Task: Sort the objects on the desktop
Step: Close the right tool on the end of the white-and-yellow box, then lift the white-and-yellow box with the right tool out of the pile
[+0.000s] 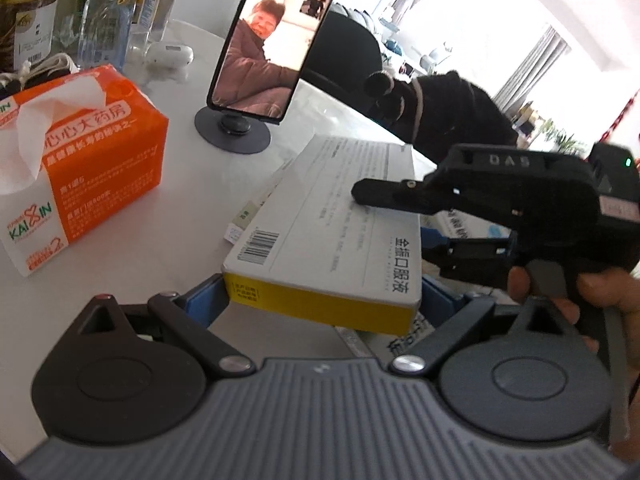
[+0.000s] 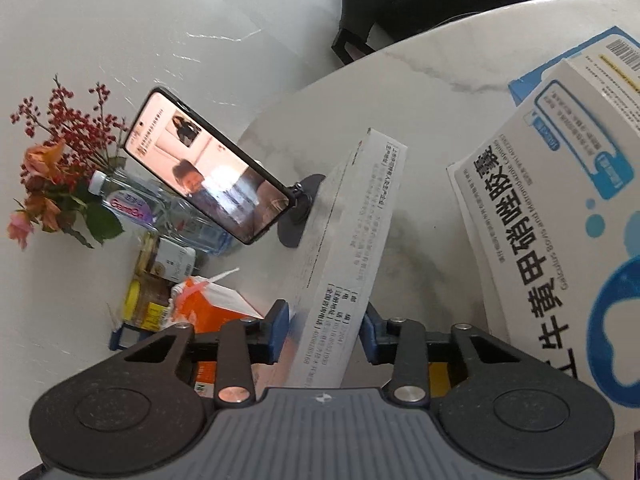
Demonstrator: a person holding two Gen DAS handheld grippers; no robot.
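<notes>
Two claws are on one box right now. In the left wrist view, far left, the orange tissue pack (image 1: 92, 160) sits on the white surface (image 1: 180, 220) with a tissue sticking up out of its top. Behind it stands a cluster of a jar (image 1: 28, 20) and clear bottles (image 1: 108, 12). Moving across, the phone (image 1: 276, 40) leans on its round stand, screen lit.

Centre stage is the white and yellow box (image 1: 332, 240), lying long-ways away from you. Your left claw (image 1: 320, 300) has it by the near yellow end, a blue pad against each side and the jaws spread to the box's width. Whether the far end rests on the surface, I cannot tell.

To the right, your right claw (image 1: 392, 222) comes in from the side. One black finger lies across the printed top face, the other sits under the edge, and your hand (image 1: 600, 292) is wrapped around the grip.

Over to the right wrist view, the flowers (image 2: 60, 152) are at far left with the bottles beside them. In the middle, the same box runs up between the blue pads, which are drawn in narrow and pressing on its two broad faces. On the right looms a blue and white box (image 2: 560, 200), close to the camera.
</notes>
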